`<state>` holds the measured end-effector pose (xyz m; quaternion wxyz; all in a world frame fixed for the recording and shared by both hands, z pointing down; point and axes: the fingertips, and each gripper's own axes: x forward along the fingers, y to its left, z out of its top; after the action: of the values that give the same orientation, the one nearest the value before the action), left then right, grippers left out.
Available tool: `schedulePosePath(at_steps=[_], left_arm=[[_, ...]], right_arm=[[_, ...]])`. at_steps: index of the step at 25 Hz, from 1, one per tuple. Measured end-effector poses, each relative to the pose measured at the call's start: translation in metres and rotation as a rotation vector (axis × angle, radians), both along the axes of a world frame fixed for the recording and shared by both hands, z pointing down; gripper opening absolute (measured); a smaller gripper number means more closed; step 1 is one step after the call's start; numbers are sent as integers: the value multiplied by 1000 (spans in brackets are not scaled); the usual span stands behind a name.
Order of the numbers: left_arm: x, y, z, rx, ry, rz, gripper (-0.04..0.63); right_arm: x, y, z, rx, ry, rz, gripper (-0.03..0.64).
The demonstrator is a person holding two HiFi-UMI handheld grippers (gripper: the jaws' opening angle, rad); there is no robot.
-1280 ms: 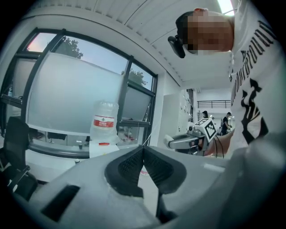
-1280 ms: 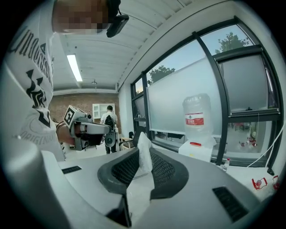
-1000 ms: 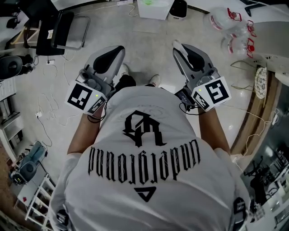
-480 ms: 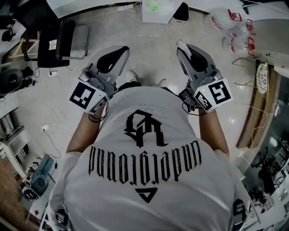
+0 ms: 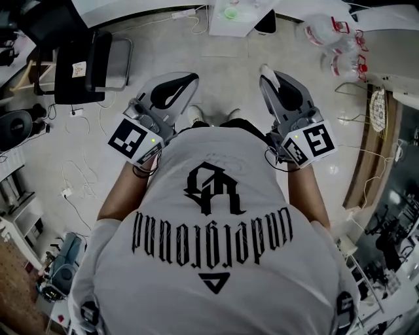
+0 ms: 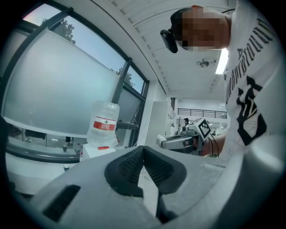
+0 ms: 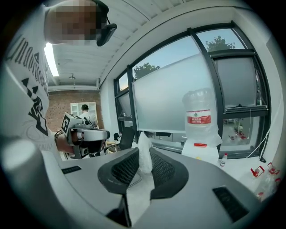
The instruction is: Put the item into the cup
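Right tool (image 7: pixel 144 155) first: its jaws are pinched in on a white tissue (image 7: pixel 145 142), with the top poking above the pads and the tail hanging down through the gap. In the head view the same tool (image 5: pixel 270 77) is held out ahead of the person's chest, a white tuft at its tip. The left tool (image 6: pixel 143 152) has its tips pressed together with nothing between them, and hangs level on the other side (image 5: pixel 190 80).

By the look of it that tissue is feather-light, soft and floppy. It won't slip, but it may cling to the pads on release, so the grip near its middle seems sound.

Beyond the tools stands a water bottle (image 7: pixel 199 114) on a white dispenser (image 7: pixel 202 152). Down on the floor are a black chair (image 5: pixel 91 62), loose cables (image 5: pixel 72 176) and empty bottles (image 5: pixel 334 46). I can't pick out a cup for certain; the small green shape (image 5: pixel 230 12) far ahead is too small to tell. Nothing blocks the way forward.
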<state>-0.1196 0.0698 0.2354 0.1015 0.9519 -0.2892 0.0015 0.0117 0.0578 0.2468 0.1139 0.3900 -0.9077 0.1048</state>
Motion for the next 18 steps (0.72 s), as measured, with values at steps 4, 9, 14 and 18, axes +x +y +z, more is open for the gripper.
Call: schedulePosePath(at_steps=[4,9,14,18], left_arm=[[-1,-7,2,-9,3,0,15],[15,-16,9,-23,-13,-1,15],[24,-39,7,-24,-38,-43,14],[39,-64,6,-28,-48,-83,14]], right_arm=[[-3,-3,1,-3,11,0,74],[11,-17,11,-11,8,-8,74],[25,-43,10,-10,-13,-34,74],[42,-69,10,-7,-24,-60,74]])
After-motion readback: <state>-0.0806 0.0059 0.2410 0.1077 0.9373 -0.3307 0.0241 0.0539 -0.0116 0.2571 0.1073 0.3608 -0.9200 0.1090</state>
